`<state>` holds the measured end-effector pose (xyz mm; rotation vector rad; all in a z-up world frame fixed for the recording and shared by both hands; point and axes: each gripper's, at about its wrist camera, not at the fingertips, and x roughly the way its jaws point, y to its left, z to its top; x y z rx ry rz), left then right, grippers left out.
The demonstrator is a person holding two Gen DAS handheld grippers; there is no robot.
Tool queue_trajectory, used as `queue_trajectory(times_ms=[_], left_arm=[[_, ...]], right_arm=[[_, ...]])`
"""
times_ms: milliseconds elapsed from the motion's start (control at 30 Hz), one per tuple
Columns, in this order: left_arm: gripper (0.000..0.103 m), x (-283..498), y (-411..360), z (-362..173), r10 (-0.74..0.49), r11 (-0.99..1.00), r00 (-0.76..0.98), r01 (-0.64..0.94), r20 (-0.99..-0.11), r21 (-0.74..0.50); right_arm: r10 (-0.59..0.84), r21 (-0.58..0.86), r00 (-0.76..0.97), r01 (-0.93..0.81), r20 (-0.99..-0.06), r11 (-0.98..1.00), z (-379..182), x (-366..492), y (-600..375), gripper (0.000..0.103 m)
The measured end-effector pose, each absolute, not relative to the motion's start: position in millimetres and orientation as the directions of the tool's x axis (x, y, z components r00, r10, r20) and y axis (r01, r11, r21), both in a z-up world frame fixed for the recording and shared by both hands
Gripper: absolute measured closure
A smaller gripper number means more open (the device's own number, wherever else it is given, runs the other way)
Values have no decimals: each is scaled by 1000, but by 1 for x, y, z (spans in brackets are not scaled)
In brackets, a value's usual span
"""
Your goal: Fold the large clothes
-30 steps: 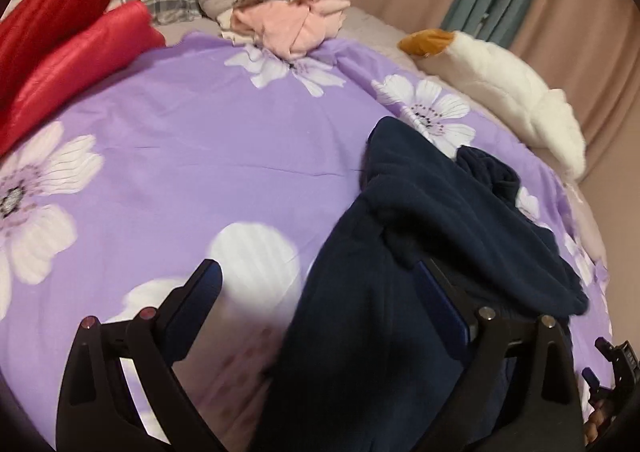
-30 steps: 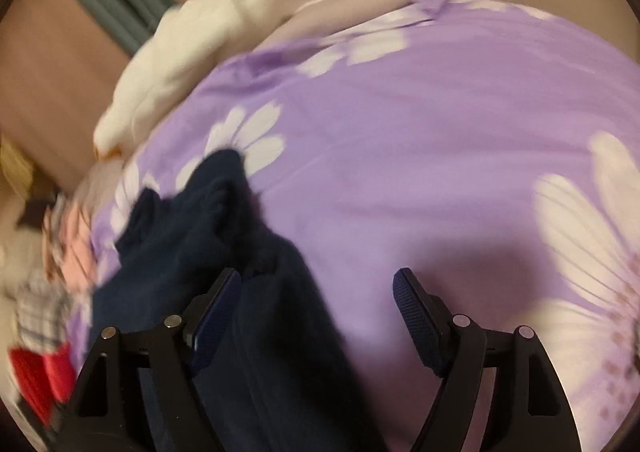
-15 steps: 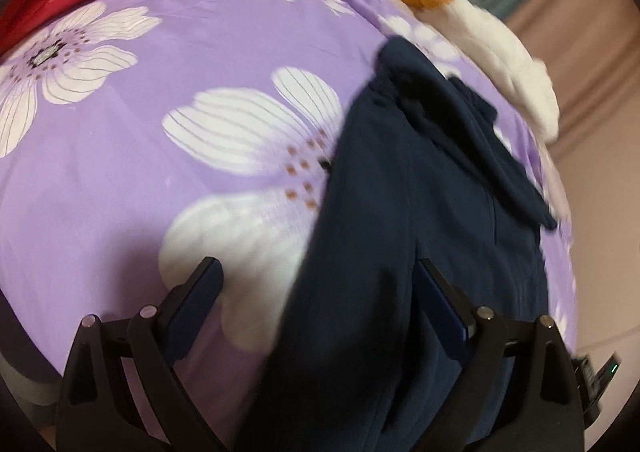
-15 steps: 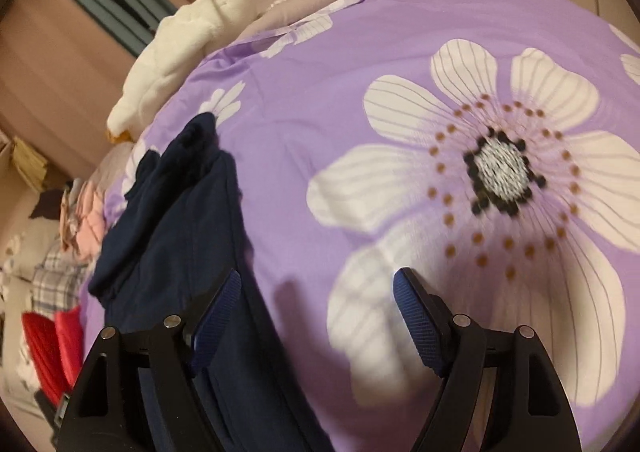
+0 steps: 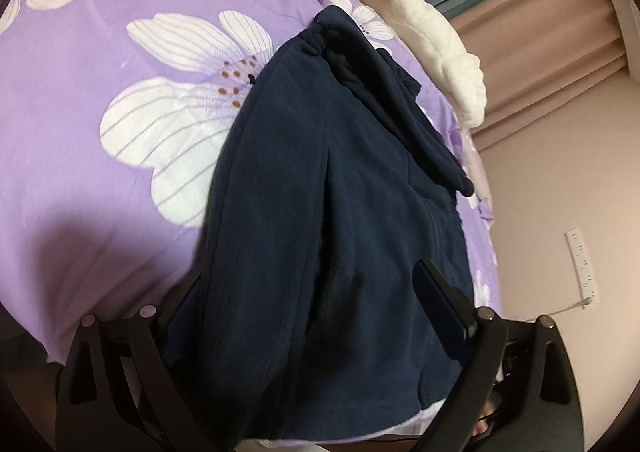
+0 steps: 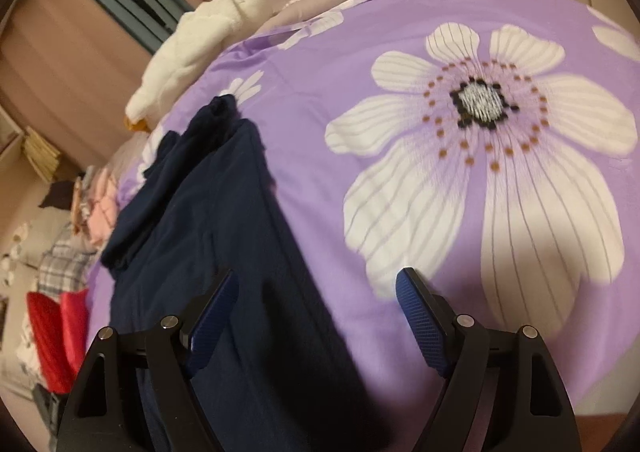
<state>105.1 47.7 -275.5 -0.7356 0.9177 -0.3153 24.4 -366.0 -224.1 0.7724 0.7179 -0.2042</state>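
A dark navy fleece garment lies lengthwise on the purple flowered bed cover, with its gathered end far away and its hem at the bed's near edge. My left gripper is open wide just over that hem; the cloth's edge hides part of the left finger, and the pads do not press on it. In the right wrist view the garment fills the lower left. My right gripper is open and its jaws are opening; the left finger is over the navy cloth, the right finger over the bare cover.
A white plush toy lies along the bed's far side by the curtains. A pile of pink and plaid clothes and red pillows sit at the head end. A power strip hangs on the wall beyond the bed.
Both grippers have drawn back along the garment toward the bed's near edge and sunk a little. The left one tilted down, and the hem now lies between its jaws.
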Motion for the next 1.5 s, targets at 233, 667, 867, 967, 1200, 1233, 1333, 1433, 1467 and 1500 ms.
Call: queue_trajectory(times_ms=[233, 667, 867, 967, 1200, 1233, 1333, 1433, 1467, 1500], left_arm=[[7, 92, 44, -272, -541, 718, 586, -51, -603, -694], [8, 86, 44, -272, -638, 610, 557, -56, -531, -791], [12, 75, 47, -274, -564, 677, 575, -88, -592, -731], [12, 69, 54, -272, -494, 723, 609, -110, -621, -682], [14, 39, 63, -281, -472, 718, 645, -113, -600, -687], [13, 34, 63, -284, -481, 709, 647, -111, -592, -697], [8, 28, 60, -289, -548, 636, 639, -101, -540, -765], [6, 37, 46, -295, -669, 528, 585, -60, -458, -847], [6, 41, 42, -296, -694, 504, 571, -51, -439, -862], [6, 48, 34, -297, -715, 486, 555, -41, -424, -873]], right_arm=[[67, 545, 747, 417, -661, 728, -223, 13, -348, 22], [295, 756, 789, 298, -539, 583, -231, 22, -319, 16], [262, 675, 770, 277, -582, 684, -227, 40, -300, 16], [220, 604, 761, 268, -610, 750, -225, 42, -292, 16], [204, 559, 765, 234, -611, 796, -226, 38, -291, 16], [210, 565, 767, 230, -606, 792, -226, 38, -293, 16], [213, 571, 771, 226, -599, 789, -227, 38, -293, 16], [195, 554, 771, 233, -607, 799, -226, 38, -289, 16], [188, 547, 770, 237, -609, 803, -226, 38, -288, 16], [182, 541, 770, 240, -612, 806, -226, 39, -287, 16]])
